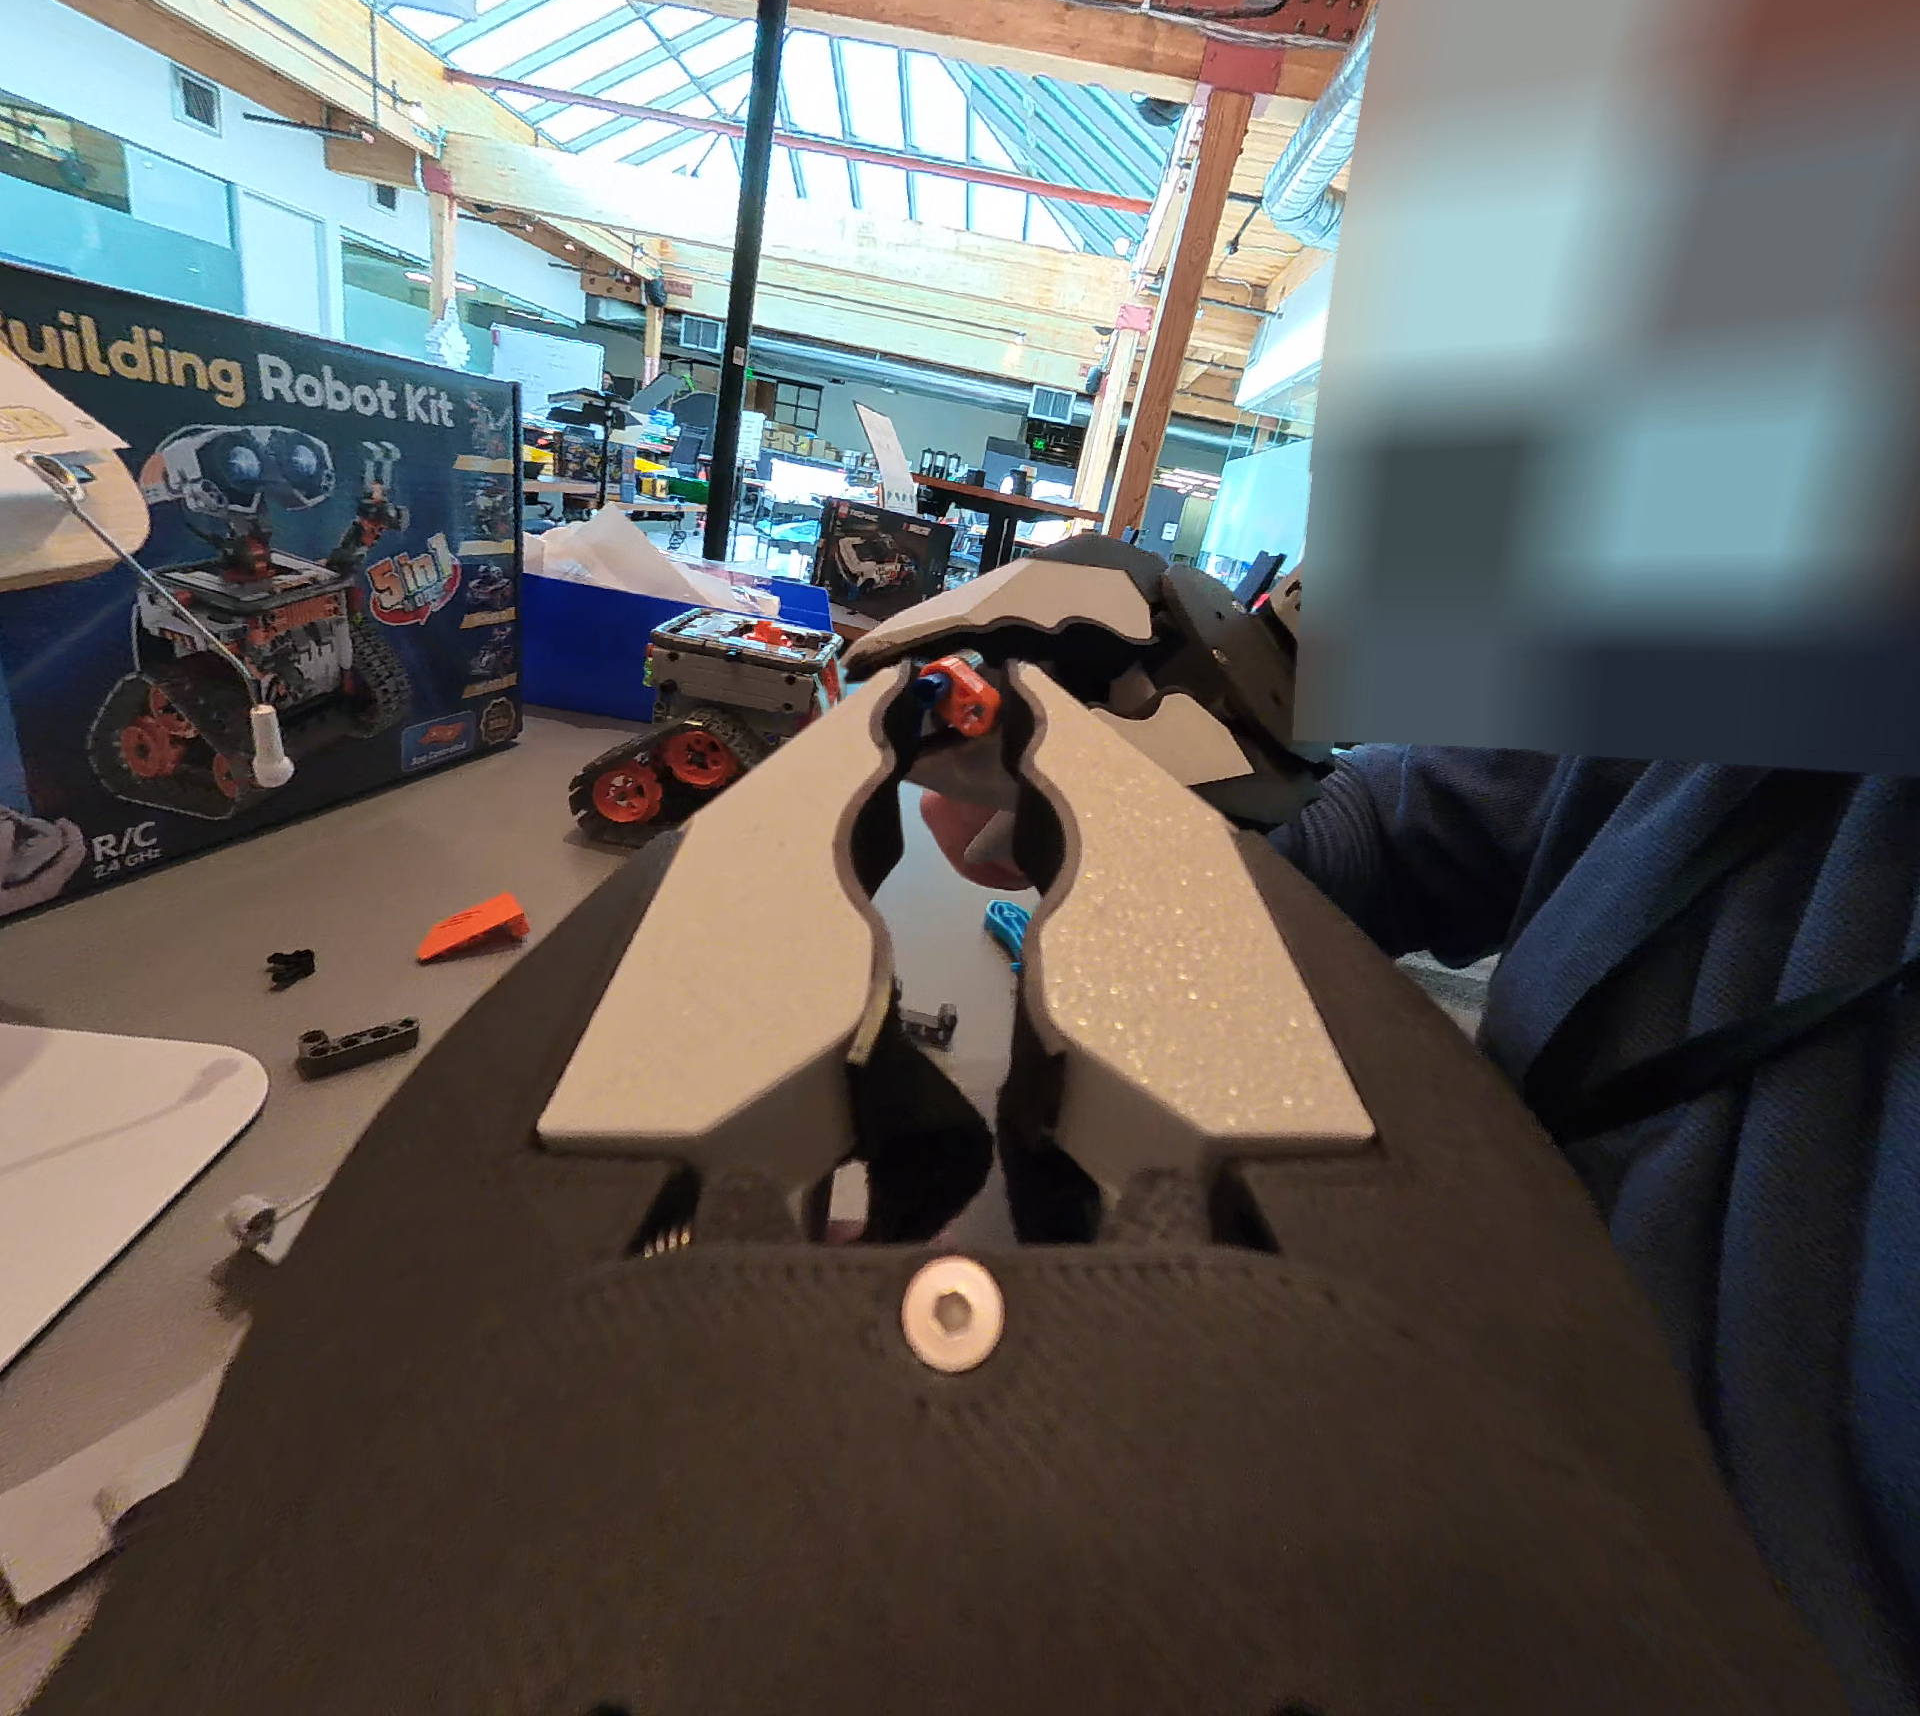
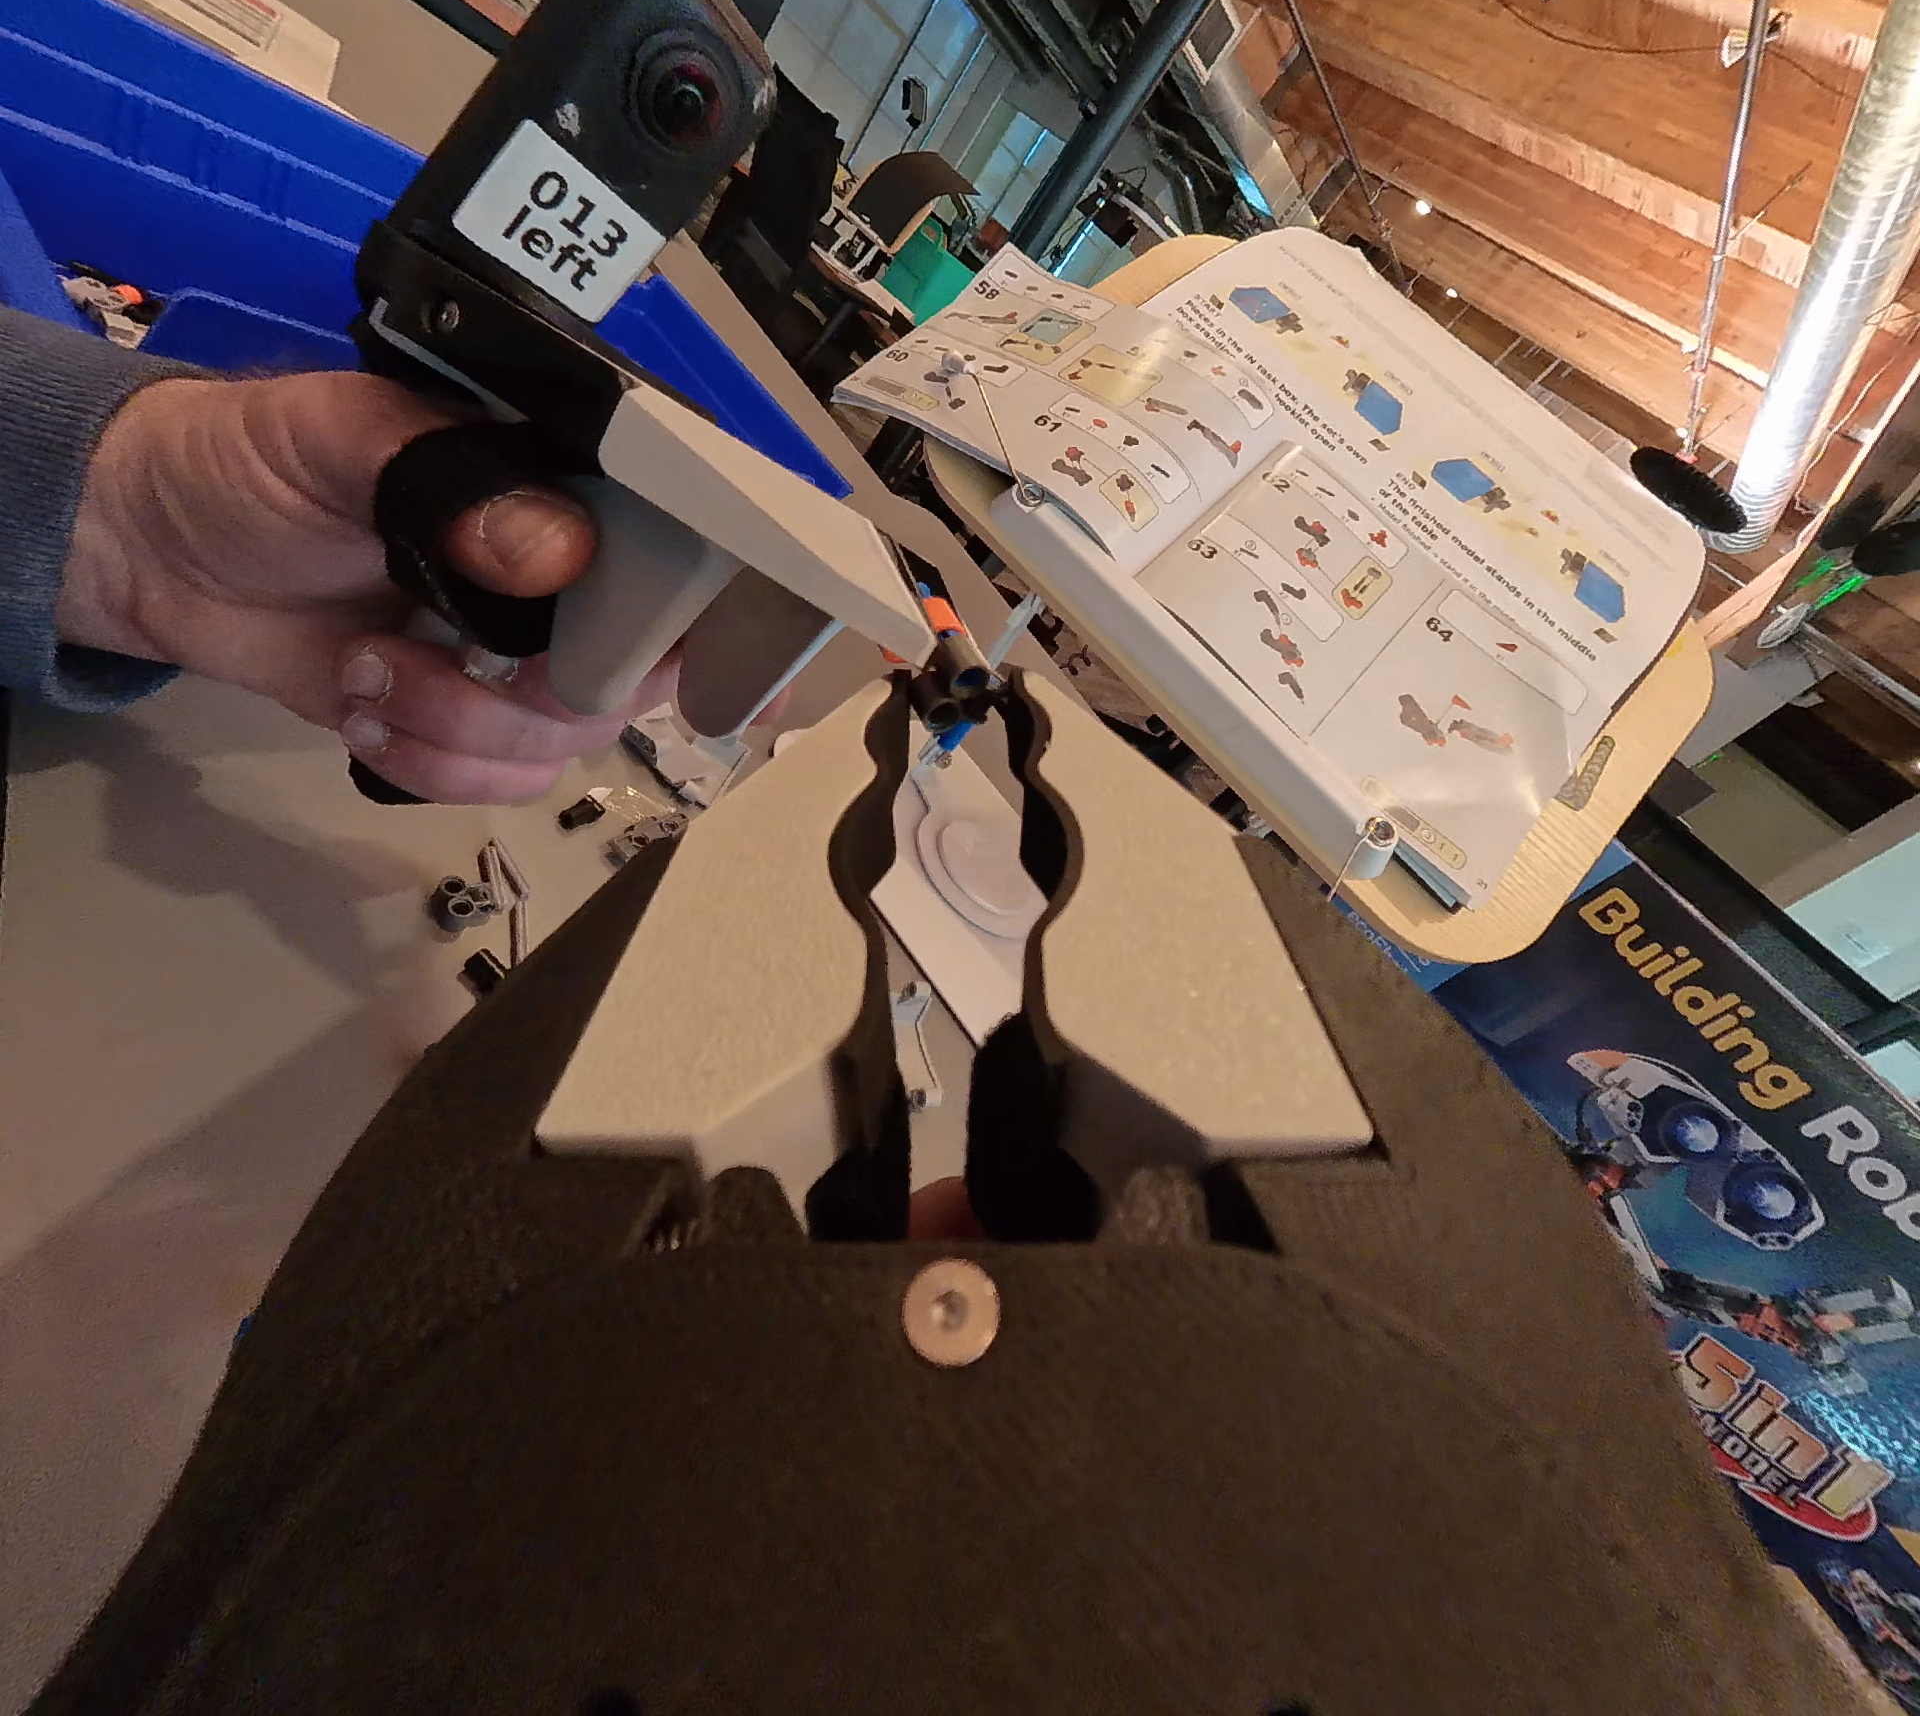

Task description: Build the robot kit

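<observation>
My left gripper (image 1: 951,679) is shut on a small orange piece with a blue pin (image 1: 961,698), held up above the grey table (image 1: 312,856). My right gripper (image 2: 951,692) is shut on a small black connector (image 2: 948,702) with a blue pin. The two grippers meet tip to tip, so the two pieces touch. In the right wrist view, the left gripper's fingers (image 2: 790,534) come in from the left, held by a hand (image 2: 260,544), with the orange piece (image 2: 928,617) at their tips. In the left wrist view, the right gripper's fingers (image 1: 1039,606) come in from the right.
A partly built tracked robot (image 1: 717,710) stands on the table before a blue bin (image 1: 592,638) and a picture box (image 1: 260,565). An orange wedge (image 1: 473,926) and dark beams (image 1: 358,1041) lie loose. An open instruction booklet (image 2: 1299,544) rests on a stand. Several small parts (image 2: 488,897) lie below. Both grippers' tips are close together, under 4 cm apart.
</observation>
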`<state>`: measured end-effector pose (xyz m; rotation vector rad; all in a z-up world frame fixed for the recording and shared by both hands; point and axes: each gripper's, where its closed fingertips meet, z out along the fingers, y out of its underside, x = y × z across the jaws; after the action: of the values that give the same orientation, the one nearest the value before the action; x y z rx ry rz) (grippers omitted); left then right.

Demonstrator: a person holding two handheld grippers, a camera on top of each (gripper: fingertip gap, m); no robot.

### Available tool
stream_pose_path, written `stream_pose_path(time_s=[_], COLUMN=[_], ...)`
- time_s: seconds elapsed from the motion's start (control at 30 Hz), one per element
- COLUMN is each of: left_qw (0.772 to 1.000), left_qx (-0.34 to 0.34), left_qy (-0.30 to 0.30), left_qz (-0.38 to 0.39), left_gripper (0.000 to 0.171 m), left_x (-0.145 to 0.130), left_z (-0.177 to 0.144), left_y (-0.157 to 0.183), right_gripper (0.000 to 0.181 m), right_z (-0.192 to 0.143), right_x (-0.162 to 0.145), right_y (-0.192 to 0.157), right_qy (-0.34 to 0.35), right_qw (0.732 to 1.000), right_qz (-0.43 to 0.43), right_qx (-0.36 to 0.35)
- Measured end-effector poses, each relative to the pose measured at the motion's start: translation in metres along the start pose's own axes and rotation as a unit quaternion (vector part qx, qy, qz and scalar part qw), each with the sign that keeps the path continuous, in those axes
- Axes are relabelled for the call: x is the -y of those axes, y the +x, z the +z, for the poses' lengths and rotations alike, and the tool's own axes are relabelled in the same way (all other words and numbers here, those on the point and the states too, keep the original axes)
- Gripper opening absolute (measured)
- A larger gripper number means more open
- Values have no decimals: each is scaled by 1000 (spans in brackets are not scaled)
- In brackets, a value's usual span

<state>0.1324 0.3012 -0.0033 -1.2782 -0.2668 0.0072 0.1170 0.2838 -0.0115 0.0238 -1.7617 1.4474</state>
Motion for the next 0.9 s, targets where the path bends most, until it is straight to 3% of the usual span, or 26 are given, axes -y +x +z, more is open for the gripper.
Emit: stream_pose_path(time_s=[0.17,0.37,0.9], left_qw=[1000,999,997], left_qx=[-15,-27,-44], left_qy=[17,22,36], left_qz=[-18,-27,-52], left_gripper=[12,12,13], left_x=[6,7,10], left_z=[-3,-3,-4], left_y=[2,4,4], right_gripper=[22,11,8], right_z=[-3,-5,-5], right_x=[3,5,7], right_y=[1,-5,-2], right_qy=[17,30,17], right_qw=[996,979,995], right_qz=[81,177,93], right_qx=[38,99,41])
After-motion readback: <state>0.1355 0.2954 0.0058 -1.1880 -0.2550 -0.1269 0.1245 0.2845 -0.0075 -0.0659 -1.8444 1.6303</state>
